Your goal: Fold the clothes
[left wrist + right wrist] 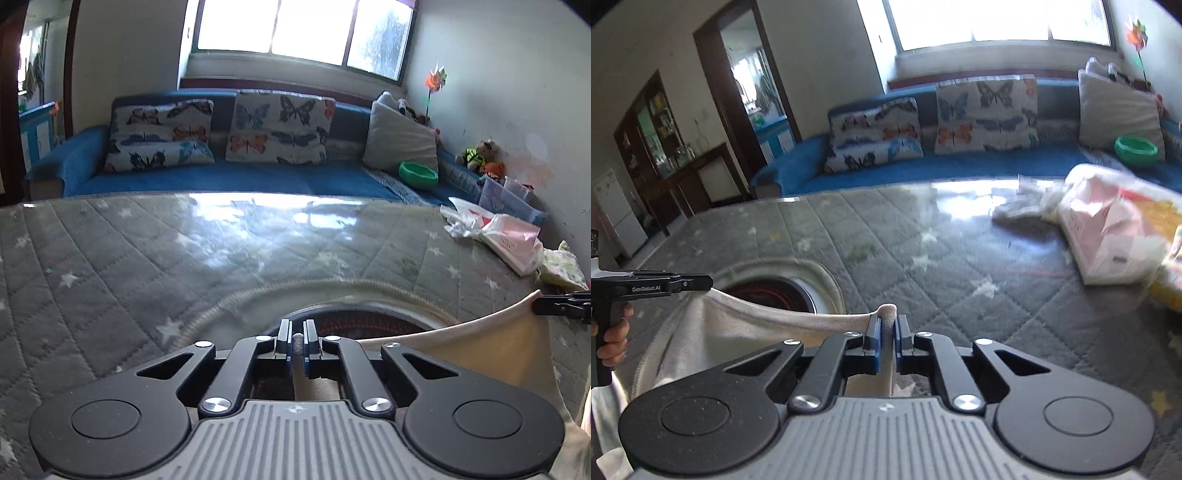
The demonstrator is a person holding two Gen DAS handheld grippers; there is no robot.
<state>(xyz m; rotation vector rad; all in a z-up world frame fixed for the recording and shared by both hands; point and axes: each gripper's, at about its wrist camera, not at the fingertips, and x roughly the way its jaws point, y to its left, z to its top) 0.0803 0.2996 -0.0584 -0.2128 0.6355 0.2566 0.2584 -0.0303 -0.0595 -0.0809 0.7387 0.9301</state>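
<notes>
1. The cream garment (pixel 746 325) hangs stretched between both claws, in the lower left of the right wrist view and lower right of the left wrist view.
2. Below lies a grey quilted table cover (pixel 147 258) under glass (star-patterned); a blue sofa (pixel 240 177) sits behind, mid-frame.
3. The left gripper (pixel 297 341) and right gripper (pixel 888 325) each pinch a cloth edge, jaws nearly together.

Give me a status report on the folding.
Left gripper and right gripper shut on cream fleece garment, stretched between them above quilted grey table. Pink plastic bag far right.
</notes>
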